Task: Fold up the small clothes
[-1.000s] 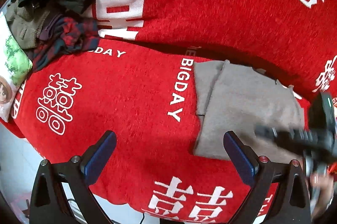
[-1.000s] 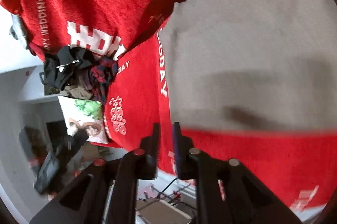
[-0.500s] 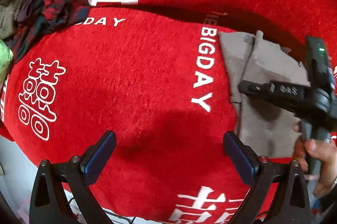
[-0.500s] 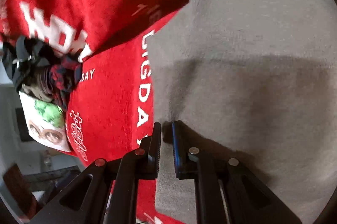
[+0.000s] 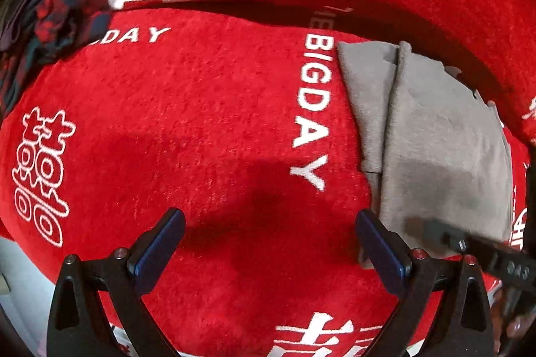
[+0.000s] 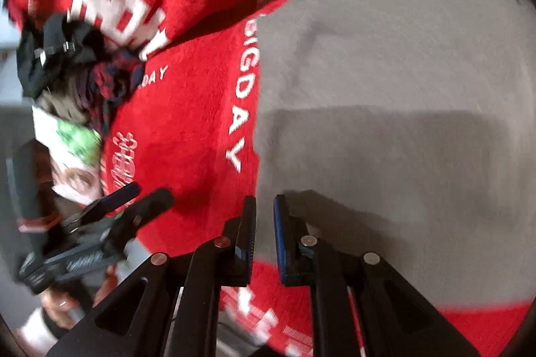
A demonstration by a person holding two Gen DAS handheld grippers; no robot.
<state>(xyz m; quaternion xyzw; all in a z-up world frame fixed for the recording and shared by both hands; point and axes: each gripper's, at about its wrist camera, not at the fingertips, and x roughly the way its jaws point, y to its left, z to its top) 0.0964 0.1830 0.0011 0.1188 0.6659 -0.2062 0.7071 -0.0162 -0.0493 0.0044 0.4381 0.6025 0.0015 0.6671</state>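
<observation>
2 hand-held grippers are mine here, and neither holds cloth. My left hand-held gripper (image 5: 268, 243) hangs with its jaws spread wide over the bare red cover (image 5: 187, 129), nothing between the blue pads; I judge I keep it spread so it is ready to take an edge. My right hand-held gripper (image 6: 264, 233) has its jaws nearly together, only a narrow slit showing, and I see red cover through that slit, not fabric, so it grips nothing.

The gray garment (image 5: 442, 149) lies flat on the red cover, just right of the white "BIGDAY" lettering (image 5: 313, 109), its far edge near the crease where the cover rises. 1 narrower layer shows along its left side under a wider top layer, so I judge it is already folded at least 1 time, with the layers kept squared.

My right tips sit at the garment's near left corner, likely to pinch it for another fold.

A pile of dark and plaid clothes (image 5: 57, 18) waits well apart at the far left, beside a printed cushion (image 6: 73, 152).
</observation>
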